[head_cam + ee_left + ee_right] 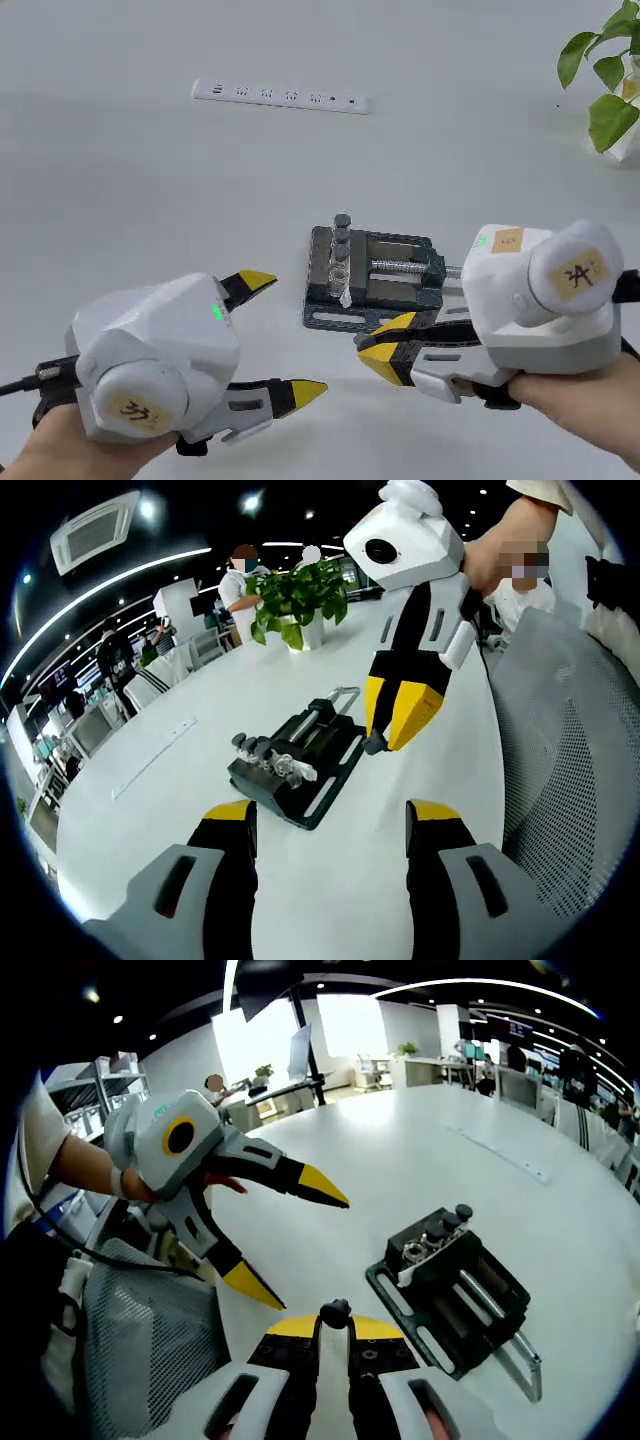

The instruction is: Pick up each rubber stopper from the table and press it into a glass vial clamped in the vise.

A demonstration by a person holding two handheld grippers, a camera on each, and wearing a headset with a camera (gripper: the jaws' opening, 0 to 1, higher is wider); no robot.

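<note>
Yellow-tipped jaws of the right gripper (374, 344) pressed together on one dark rubber stopper (335, 1310), pinched at the very tips, just beside the near edge of the vise in the head view. Left gripper (283, 336) spread wide, nothing between its two jaws, low over the table and apart from the vise, off to its left in the head view. One hand behind each gripper, two in all: left hand (60, 450) at the bottom corner, right hand (585, 400) opposite.

One dark vise (400, 282) flat on the table, between and just beyond the two grippers, screw handle pointing toward the right gripper's side. Clamped in it, one row of glass vials (340, 262) standing upright: three of them plugged dark at the top at the far end of the row, then apparently two clear unplugged ones at the near end, clear glass against white being hard to count.

Table (150, 180) white, smooth and matt. One white power strip (280, 95) lying well beyond the vise. One green potted plant (604, 70) at the far right of the head view.

Beyond the table, in the two gripper views, a large open office: long strip lights and small spotlights on a dark ceiling, desks and shelving further off, several people standing in the background. One grey mesh chair back (560, 740) close against the near side of the table.
</note>
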